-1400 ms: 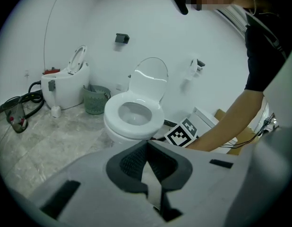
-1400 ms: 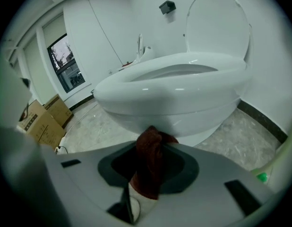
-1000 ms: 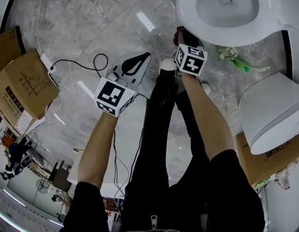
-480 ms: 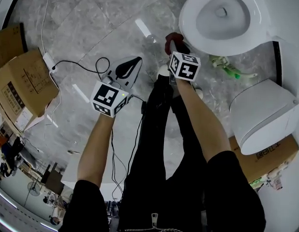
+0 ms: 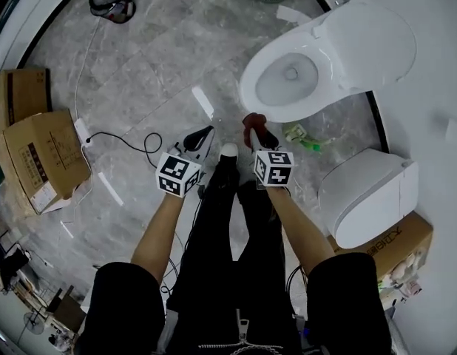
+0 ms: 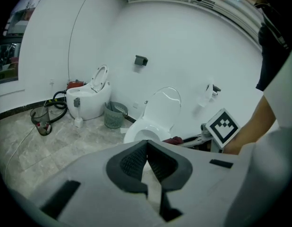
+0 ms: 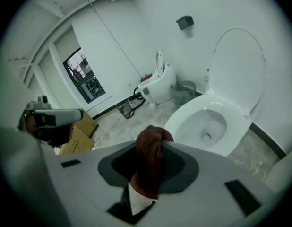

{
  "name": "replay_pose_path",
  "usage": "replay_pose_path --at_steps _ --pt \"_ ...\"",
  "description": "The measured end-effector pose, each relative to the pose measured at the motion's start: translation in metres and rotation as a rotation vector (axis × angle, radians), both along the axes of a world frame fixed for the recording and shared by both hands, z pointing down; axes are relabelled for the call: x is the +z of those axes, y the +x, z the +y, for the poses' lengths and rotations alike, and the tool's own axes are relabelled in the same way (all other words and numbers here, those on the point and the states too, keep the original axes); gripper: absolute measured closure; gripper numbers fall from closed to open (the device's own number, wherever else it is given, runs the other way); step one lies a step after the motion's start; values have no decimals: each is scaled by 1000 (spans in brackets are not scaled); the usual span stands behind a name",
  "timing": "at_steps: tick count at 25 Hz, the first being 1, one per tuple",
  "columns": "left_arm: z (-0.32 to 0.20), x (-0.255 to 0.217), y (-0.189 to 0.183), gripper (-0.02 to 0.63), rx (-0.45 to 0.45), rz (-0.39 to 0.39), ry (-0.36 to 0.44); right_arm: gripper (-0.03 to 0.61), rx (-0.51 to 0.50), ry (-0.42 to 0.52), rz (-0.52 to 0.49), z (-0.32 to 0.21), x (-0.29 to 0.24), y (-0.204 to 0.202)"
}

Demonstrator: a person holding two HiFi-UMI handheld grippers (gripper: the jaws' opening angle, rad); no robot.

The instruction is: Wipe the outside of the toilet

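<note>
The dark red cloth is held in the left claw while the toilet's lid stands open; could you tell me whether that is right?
Not quite. The dark red cloth is clamped in the right claw, not the left, as the right gripper view shows; the left claw is shut on nothing. The toilet's lid does stand open.

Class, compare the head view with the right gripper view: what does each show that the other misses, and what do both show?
Only the head view: the person's legs and the green item on the floor beside the toilet base. Only the right gripper view: the window and a second toilet by the far wall. Both: the open toilet and the dark red cloth shut in the right gripper.
</note>
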State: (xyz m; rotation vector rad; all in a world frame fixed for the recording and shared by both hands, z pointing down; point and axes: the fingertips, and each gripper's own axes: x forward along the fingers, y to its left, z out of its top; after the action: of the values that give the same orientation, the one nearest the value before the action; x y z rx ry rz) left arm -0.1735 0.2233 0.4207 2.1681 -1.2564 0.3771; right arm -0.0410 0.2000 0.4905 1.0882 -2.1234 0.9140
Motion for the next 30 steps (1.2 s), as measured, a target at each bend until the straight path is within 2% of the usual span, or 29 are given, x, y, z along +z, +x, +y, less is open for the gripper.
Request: replay_pose_path --at_steps 4,9,13,17,19,24,27,30 --pt "-10 -61 19 607 -5 10 12 474 35 70 -16 -8 -93 27" --pt "-30 -147 49 607 37 22 101 474 49 218 -29 -19 -204 54" --pt "-57 -230 72 607 90 23 231 474 90 353 -60 -29 -296 79" --pt "-94 -311 98 607 159 24 402 474 120 584 -19 -50 -390 112" --pt "-99 -342 109 607 183 19 458 476 139 667 -18 -48 -428 127" --pt "-108 -405 137 607 239 24 574 476 210 796 -31 -48 -499 164" --pt "-106 -425 146 607 262 28 613 477 257 834 -31 -44 -516 179" --pt "-102 -428 152 607 277 32 617 479 293 852 -34 -39 -518 188"
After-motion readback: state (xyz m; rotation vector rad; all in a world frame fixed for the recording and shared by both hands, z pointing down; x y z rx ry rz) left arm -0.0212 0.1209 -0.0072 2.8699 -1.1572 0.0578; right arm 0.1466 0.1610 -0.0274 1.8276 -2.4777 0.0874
